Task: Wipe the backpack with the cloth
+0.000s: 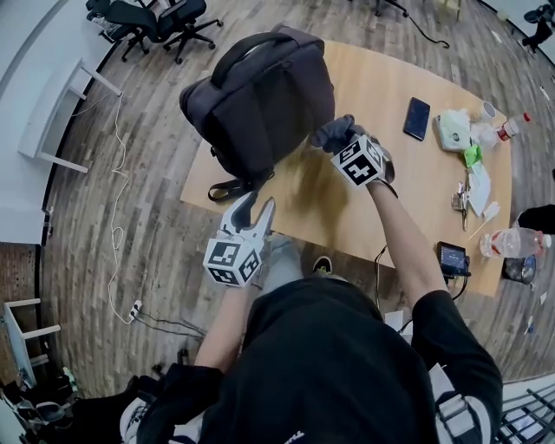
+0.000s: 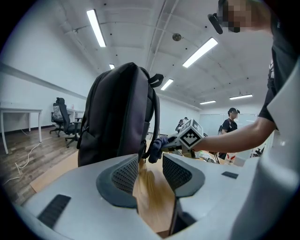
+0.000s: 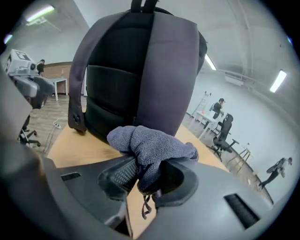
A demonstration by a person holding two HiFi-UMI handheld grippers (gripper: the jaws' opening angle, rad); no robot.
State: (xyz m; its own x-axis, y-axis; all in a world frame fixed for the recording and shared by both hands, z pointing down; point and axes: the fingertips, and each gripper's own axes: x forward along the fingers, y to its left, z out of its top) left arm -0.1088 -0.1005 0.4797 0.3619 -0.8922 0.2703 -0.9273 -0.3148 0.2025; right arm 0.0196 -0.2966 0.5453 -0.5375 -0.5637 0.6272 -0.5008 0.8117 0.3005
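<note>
Closest in, the left claw (image 1: 257,211) hangs at the near edge of the wooden surface (image 1: 395,204), its jaws spread apart with nothing between them; its own view shows only bare wood through the gap. Its body cuts off the bottom of the backpack (image 2: 119,117) in that view, so where the bag meets the wood is hidden there. A little farther in, the right claw (image 1: 343,144) is clamped on a bunched grey-blue cloth (image 3: 150,143), which bulges up over both jaws while a thin loop dangles below them. From the head view the cloth (image 1: 336,132) covers this claw's tips entirely. It sits right at the lower right side of the dark backpack (image 1: 269,95), but whether it actually presses on the fabric is hard to tell, since the wad blocks the spot of contact in the right gripper view too. The backpack (image 3: 140,70) stands upright toward the left end of the surface, straps facing the right claw, its top handle clipped by the frame there. Beyond lie a dark phone (image 1: 416,118) and small clutter too tiny to name, then office chairs (image 1: 160,22) on the floor.
</note>
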